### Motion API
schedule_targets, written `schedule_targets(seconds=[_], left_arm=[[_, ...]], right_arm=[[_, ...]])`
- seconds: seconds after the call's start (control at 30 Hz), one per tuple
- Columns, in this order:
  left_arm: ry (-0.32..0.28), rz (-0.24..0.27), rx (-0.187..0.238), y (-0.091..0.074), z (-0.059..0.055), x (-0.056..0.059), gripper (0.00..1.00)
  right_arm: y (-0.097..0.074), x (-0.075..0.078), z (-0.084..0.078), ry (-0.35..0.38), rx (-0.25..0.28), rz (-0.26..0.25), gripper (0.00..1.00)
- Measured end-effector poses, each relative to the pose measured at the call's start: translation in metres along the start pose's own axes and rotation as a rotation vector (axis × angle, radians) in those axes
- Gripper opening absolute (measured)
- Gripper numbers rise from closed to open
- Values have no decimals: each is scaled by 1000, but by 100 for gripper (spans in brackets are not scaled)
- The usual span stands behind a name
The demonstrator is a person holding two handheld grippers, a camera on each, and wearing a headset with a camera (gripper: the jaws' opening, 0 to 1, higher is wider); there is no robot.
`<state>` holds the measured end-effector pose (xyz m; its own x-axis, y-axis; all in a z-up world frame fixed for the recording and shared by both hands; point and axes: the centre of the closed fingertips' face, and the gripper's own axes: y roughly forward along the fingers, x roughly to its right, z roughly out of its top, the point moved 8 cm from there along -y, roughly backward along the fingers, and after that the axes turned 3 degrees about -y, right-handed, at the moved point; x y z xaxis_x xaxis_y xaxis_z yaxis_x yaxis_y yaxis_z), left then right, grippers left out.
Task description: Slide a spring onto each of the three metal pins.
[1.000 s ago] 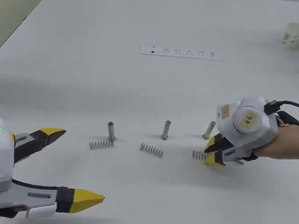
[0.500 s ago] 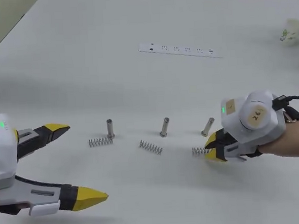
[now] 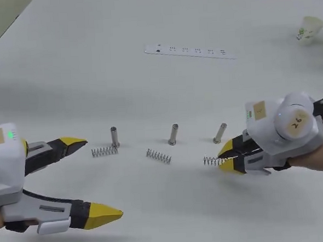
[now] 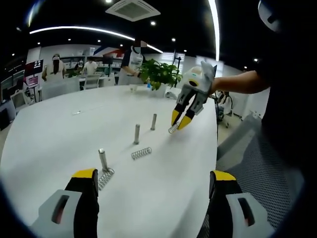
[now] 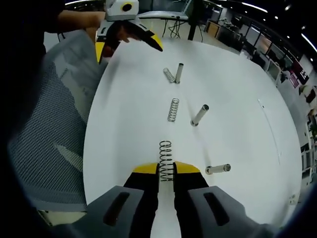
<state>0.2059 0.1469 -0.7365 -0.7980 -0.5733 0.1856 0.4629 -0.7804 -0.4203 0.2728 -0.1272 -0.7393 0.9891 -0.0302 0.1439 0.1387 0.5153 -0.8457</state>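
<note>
Three short metal pins stand in a row on the white table: left pin (image 3: pixel 114 136), middle pin (image 3: pixel 174 134), right pin (image 3: pixel 220 133). One spring (image 3: pixel 103 151) lies at the left pin's foot, and another spring (image 3: pixel 159 156) lies between the left and middle pins. My right gripper (image 3: pixel 228 156) is shut on the end of a third spring (image 3: pixel 212 160), which sticks out leftward just below the right pin. From the right gripper view, that spring (image 5: pixel 165 156) juts forward out of the shut right gripper (image 5: pixel 166 169). My left gripper (image 3: pixel 97 178) is open and holds nothing, left of the row.
A white power strip (image 3: pixel 190 50) lies farther back on the table. A paper cup (image 3: pixel 308 28) stands at the far right. A mesh chair (image 5: pixel 54 99) is beside the table edge. People stand far off behind the table in the left gripper view.
The left gripper has come nearer to the left pin. The right gripper's body has swung right, still holding the spring by the right pin. The head camera has shifted.
</note>
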Motion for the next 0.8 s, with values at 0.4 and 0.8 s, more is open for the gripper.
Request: schedule_targets(seconds=[0.4,0.8], left_arm=[[55,-113,-2,31,19,17,85],[91,-189,6,68,29,28,74]], right_arm=[[-6,-10,24,-47,89,13,8],[-3,-19,35,-61,142,33,8]])
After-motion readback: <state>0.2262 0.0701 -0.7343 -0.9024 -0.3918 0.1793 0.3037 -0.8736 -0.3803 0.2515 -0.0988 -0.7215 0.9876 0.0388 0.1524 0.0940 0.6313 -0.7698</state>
